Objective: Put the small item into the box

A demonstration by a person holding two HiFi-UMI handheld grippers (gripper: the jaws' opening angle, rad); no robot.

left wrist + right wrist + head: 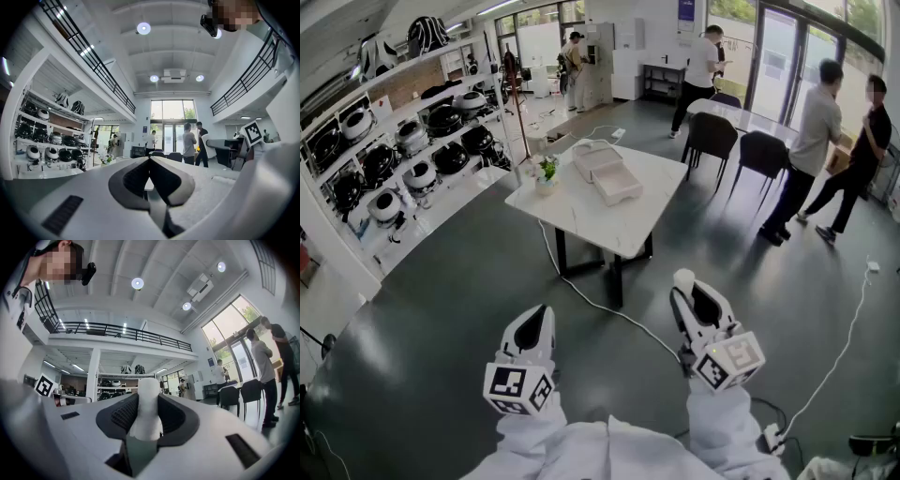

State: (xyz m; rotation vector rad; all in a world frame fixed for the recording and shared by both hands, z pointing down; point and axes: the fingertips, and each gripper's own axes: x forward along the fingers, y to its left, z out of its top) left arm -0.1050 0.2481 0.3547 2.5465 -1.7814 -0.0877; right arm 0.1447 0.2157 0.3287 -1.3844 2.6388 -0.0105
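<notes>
the right claw [149, 397] grips a small white item [146, 420] upright between its pads, held over the dark floor [441, 281]. the left claw [150, 161] is closed with nothing in it. the white box [617, 185] lies on the white surface [581, 220], well apart from both claws, near a small potted plant [547, 172].

A small potted plant [547, 172] stands at the left edge of the white surface [581, 214]. Helmets [442, 120] fill the shelves [441, 197] on the left. Dark chairs [710, 136] and people [814, 127] are on the right.
</notes>
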